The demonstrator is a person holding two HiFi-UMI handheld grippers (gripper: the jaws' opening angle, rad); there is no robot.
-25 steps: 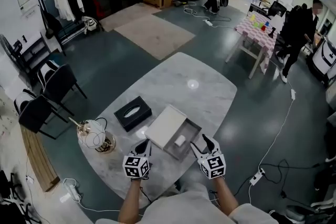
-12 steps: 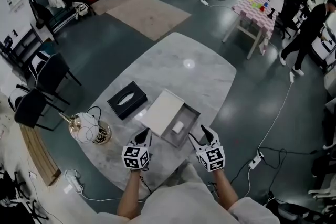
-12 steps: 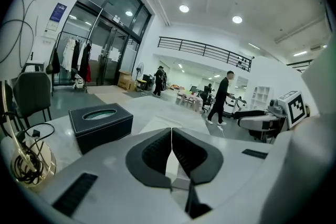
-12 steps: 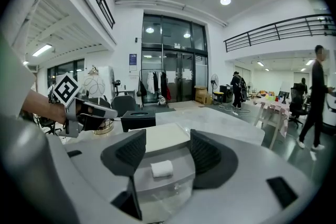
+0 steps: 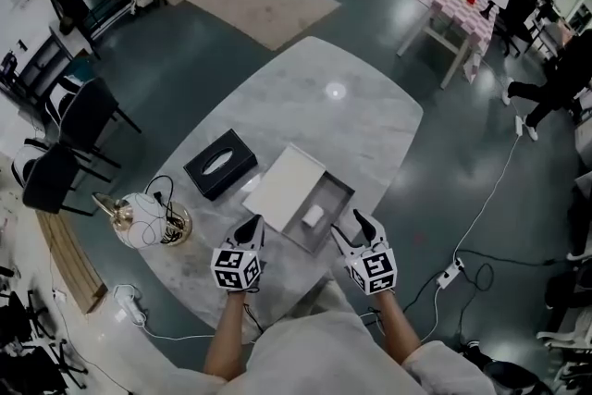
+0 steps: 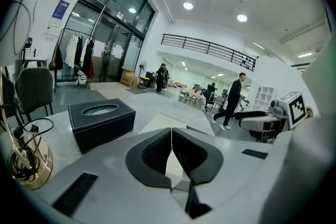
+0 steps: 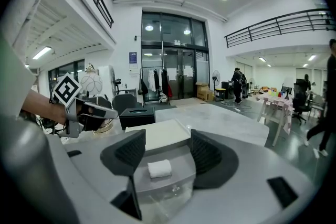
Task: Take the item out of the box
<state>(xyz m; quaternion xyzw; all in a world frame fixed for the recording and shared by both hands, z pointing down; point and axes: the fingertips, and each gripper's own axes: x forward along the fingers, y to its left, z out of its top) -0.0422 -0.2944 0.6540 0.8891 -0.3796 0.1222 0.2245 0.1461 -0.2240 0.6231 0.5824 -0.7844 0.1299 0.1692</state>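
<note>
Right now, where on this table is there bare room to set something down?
The far half of the table, beyond the lid and box, is bare. A narrower strip runs right of the box to the edge. The near left is crowded: tissue box, gold stand, cables.

Glossy marble-look table (image 5: 370, 129); matt grey box (image 5: 330, 199); leather-look tissue box (image 5: 220, 163).
</note>
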